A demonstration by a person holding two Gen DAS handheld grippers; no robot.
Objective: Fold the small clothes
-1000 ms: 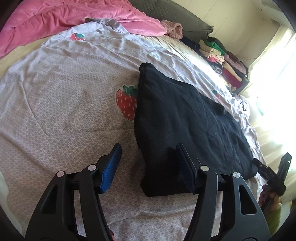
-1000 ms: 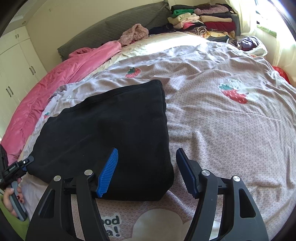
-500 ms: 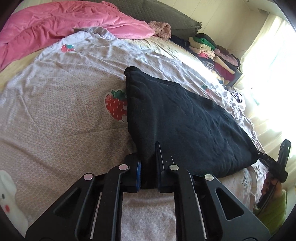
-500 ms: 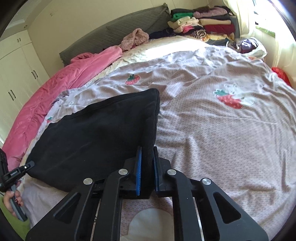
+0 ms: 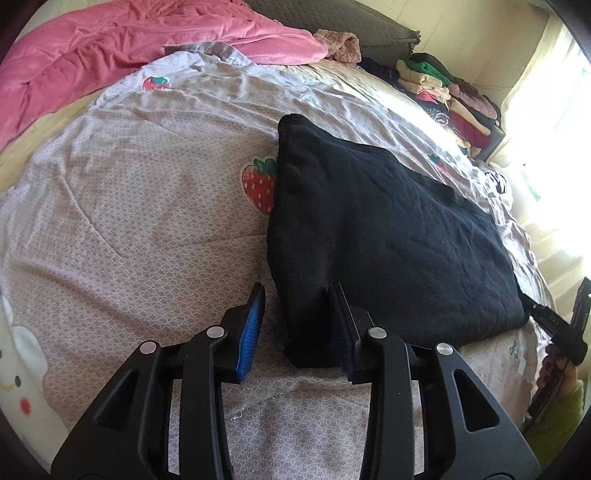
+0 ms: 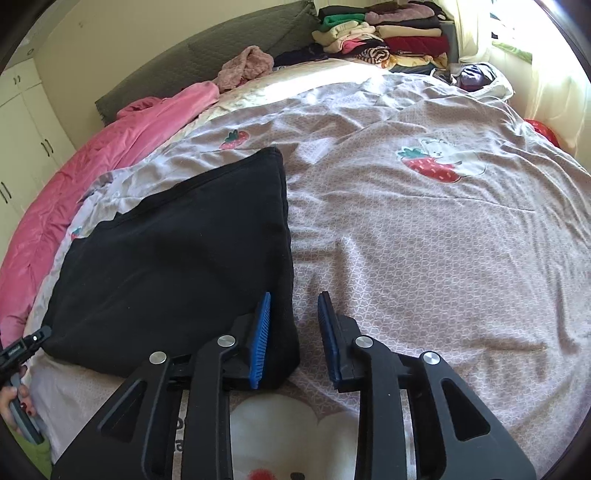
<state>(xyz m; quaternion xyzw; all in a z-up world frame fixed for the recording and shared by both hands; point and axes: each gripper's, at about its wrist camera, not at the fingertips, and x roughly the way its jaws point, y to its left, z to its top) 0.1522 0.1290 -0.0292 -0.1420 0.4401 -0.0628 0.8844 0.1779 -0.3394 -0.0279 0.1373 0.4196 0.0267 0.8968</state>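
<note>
Nearest in the left wrist view, the left gripper (image 5: 295, 325) has its jaws opening: the near left corner of the folded black garment (image 5: 373, 236) sits between the blue pads, brushing the right pad while the left pad stands clear of it. In the right wrist view the right gripper (image 6: 293, 332) is likewise opening, with the garment's (image 6: 173, 254) near right corner between its fingers, lying against the left pad and apart from the right one. The garment rests flat on the strawberry-print bedsheet (image 6: 424, 236), near the bed's front edge. Just beside the garment's left edge a printed strawberry (image 5: 258, 184) shows on the sheet. Beyond the garment's far corner lies a pink blanket (image 5: 110, 48), with a dusty-pink knit piece (image 6: 243, 68) next to it. Farthest from the garment, a stack of folded clothes (image 6: 384, 35) sits by the bright window.
</note>
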